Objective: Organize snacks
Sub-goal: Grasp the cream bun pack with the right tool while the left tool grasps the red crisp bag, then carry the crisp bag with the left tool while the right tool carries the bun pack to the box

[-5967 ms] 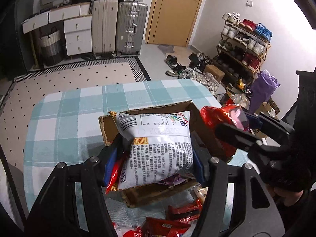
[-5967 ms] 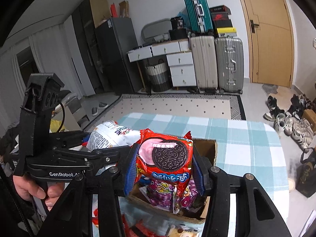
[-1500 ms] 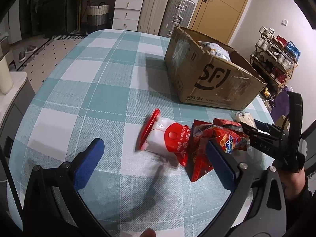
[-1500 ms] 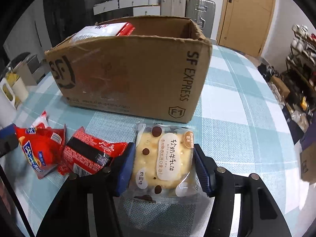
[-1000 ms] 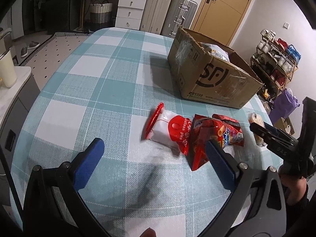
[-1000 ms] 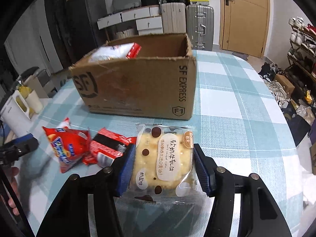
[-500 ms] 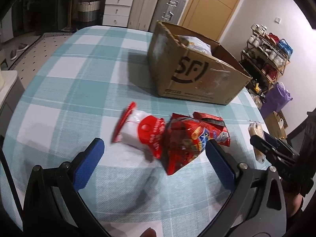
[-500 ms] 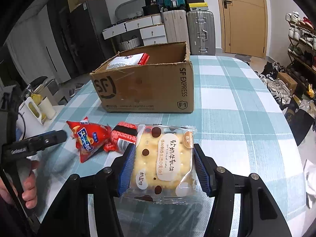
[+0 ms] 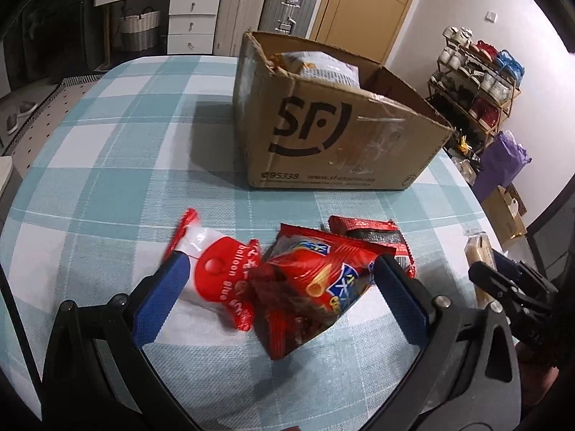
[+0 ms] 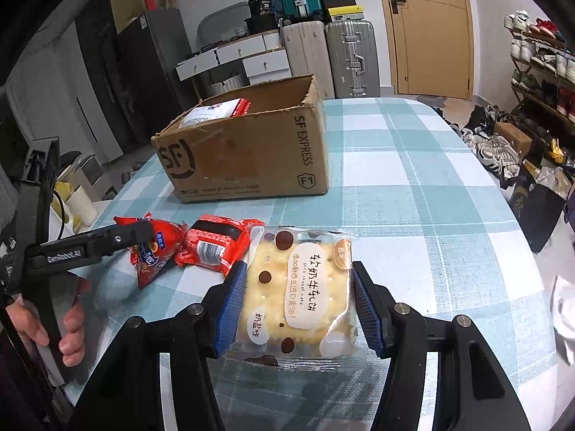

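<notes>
On the checked worktop (image 9: pixel 107 151), the brown cardboard box (image 9: pixel 334 133) stands open with a white snack bag (image 9: pixel 323 66) inside. My right tool (image 10: pixel 300 307) grips a clear-wrapped square biscuit pack (image 10: pixel 302 287) by its sides. My left tool (image 9: pixel 276 289) stands wide around the glossy red packets (image 9: pixel 316 280); only its view shows the white-and-red pouch (image 9: pixel 215 269) beside them.

Wooden door (image 10: pixel 427 28) shut, back wall. Left of door: two suitcases (image 10: pixel 330 57), then white drawer unit (image 9: pixel 194 18). Shoe rack (image 9: pixel 474 82) right of door. White walls.
</notes>
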{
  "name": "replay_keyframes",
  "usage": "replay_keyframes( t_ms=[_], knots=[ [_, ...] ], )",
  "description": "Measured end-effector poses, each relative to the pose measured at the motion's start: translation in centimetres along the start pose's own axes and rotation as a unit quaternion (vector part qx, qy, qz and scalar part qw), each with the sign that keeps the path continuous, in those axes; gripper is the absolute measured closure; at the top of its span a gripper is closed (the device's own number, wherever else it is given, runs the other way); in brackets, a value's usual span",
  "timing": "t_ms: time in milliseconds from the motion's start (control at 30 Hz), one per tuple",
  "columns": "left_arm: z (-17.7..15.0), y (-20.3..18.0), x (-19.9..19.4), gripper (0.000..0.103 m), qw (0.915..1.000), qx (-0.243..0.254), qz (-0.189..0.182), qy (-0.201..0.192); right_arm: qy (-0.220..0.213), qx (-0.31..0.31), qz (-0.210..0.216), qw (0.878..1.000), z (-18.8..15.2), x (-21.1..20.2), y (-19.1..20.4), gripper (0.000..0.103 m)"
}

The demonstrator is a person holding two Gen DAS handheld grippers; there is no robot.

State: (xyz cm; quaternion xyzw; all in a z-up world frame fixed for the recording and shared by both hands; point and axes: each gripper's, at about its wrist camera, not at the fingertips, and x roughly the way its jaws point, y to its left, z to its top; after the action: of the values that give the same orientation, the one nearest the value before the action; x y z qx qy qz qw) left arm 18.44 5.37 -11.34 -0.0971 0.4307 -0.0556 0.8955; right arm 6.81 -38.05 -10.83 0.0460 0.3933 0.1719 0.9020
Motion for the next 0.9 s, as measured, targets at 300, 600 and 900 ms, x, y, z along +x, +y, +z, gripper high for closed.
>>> replay_keyframes(
  t_ms=[300,600,900],
  knots=[
    [0.3,-0.8,1.1,0.026,0.9998,0.017,-0.005,-0.009,-0.002,0.003,-0.002,1.000,0.0,-0.4,-0.4,0.046],
    [-0.1,-1.8,1.0,0.068,0.9980,0.055,-0.031,-0.007,-0.009,0.004,0.001,1.000,-0.1,-1.0,-0.3,0.046],
    [-0.6,-2.3,-0.6,0.068,0.9969,0.071,-0.031,-0.013,-0.023,0.003,0.008,1.000,0.1,-2.4,0.3,0.046]
  ],
)
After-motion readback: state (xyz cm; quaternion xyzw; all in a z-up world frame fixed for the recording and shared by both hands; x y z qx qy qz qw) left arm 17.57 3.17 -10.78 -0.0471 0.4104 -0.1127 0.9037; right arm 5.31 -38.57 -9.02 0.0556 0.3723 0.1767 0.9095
